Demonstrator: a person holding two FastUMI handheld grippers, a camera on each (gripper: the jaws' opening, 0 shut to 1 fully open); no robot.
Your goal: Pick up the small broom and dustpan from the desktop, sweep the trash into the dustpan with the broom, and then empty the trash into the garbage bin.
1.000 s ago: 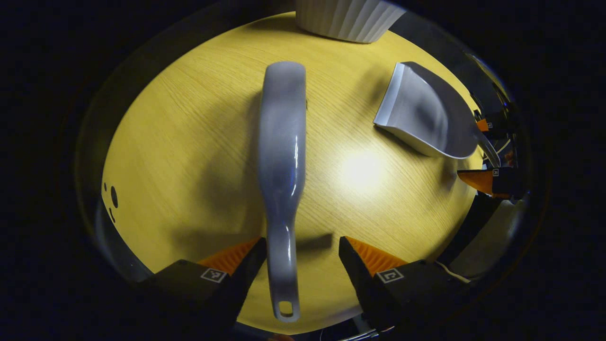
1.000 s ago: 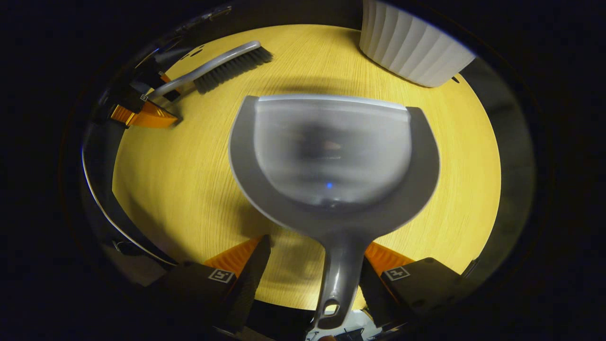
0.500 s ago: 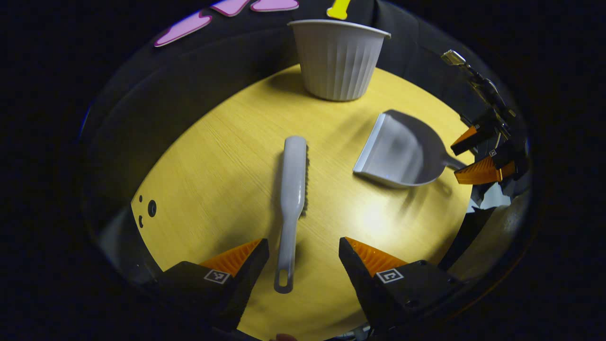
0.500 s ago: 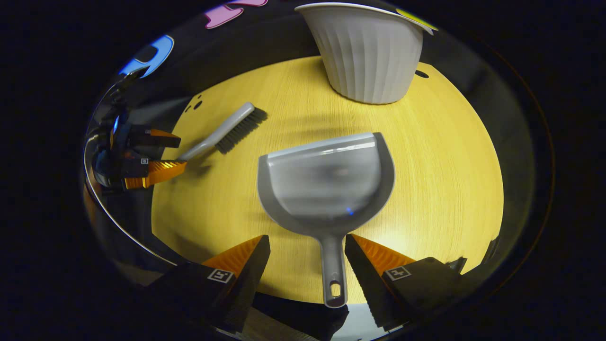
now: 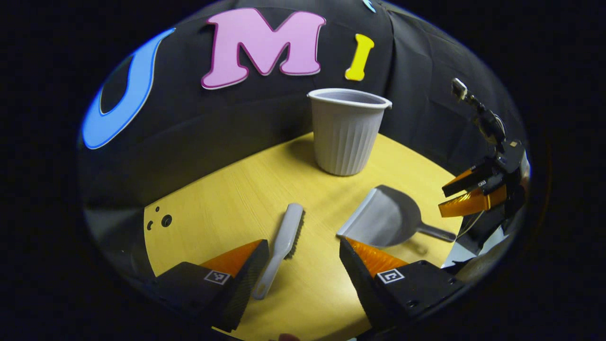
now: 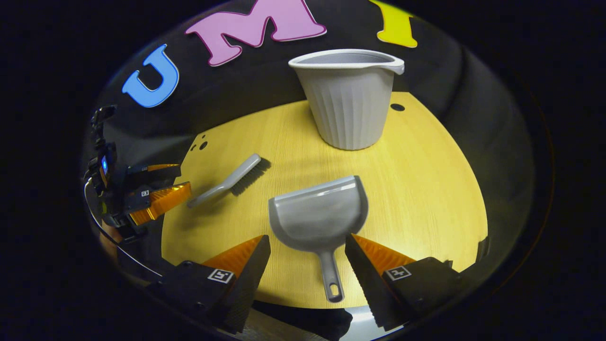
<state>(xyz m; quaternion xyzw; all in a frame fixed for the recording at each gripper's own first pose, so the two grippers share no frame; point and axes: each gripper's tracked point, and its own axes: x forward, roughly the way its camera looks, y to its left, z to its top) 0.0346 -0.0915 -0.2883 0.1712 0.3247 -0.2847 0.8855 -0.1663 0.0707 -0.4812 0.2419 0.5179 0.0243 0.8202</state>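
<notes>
- a small grey broom (image 5: pixel 284 239) lies flat on the yellow desk (image 5: pixel 227 203), its handle end between the spread fingers of the left gripper (image 5: pixel 303 265), which touch nothing.
- the grey dustpan (image 6: pixel 319 215) rests beside the broom, its handle lying between the right gripper (image 6: pixel 307 258) fingers, also held apart.
- a ribbed grey garbage bin (image 6: pixel 350 102) stands upright behind both.
</notes>
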